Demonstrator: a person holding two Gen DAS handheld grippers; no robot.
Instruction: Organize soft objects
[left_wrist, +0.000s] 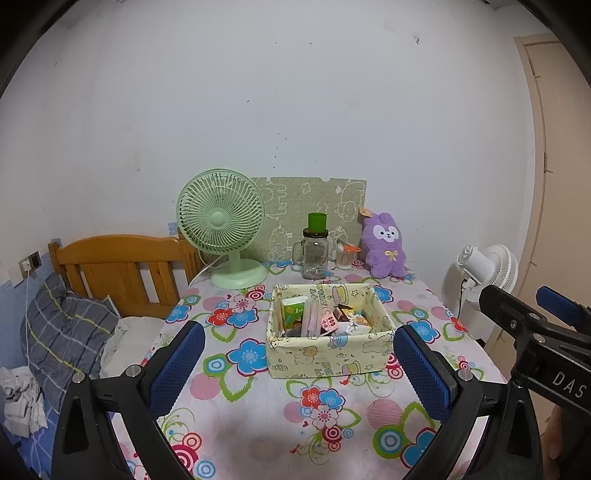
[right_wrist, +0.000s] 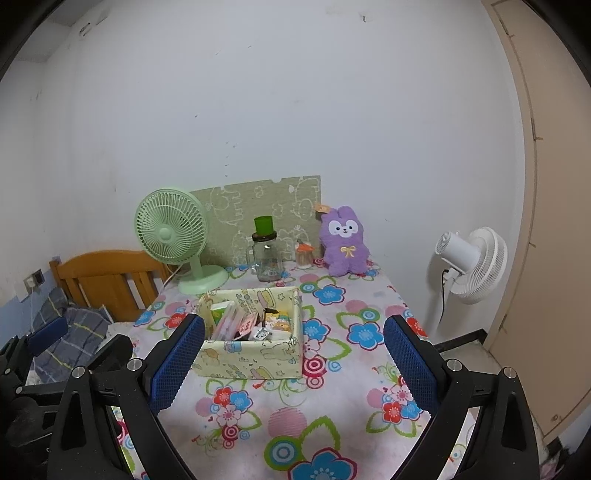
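Note:
A purple plush bunny (left_wrist: 385, 244) sits upright at the back right of the table against the wall; it also shows in the right wrist view (right_wrist: 344, 242). A pale yellow fabric box (left_wrist: 328, 330) with several small packets in it stands mid-table, also in the right wrist view (right_wrist: 255, 332). My left gripper (left_wrist: 299, 365) is open and empty, in front of the box. My right gripper (right_wrist: 293, 365) is open and empty, near the front of the table; its body shows at the right of the left wrist view (left_wrist: 535, 332).
A green desk fan (left_wrist: 221, 225), a glass jar with a green cup on top (left_wrist: 315, 254) and a small toothpick holder (left_wrist: 345, 256) stand along the back of the floral tablecloth (left_wrist: 258, 413). A wooden bed with a pillow (left_wrist: 70, 328) lies left. A white floor fan (right_wrist: 469, 264) stands right.

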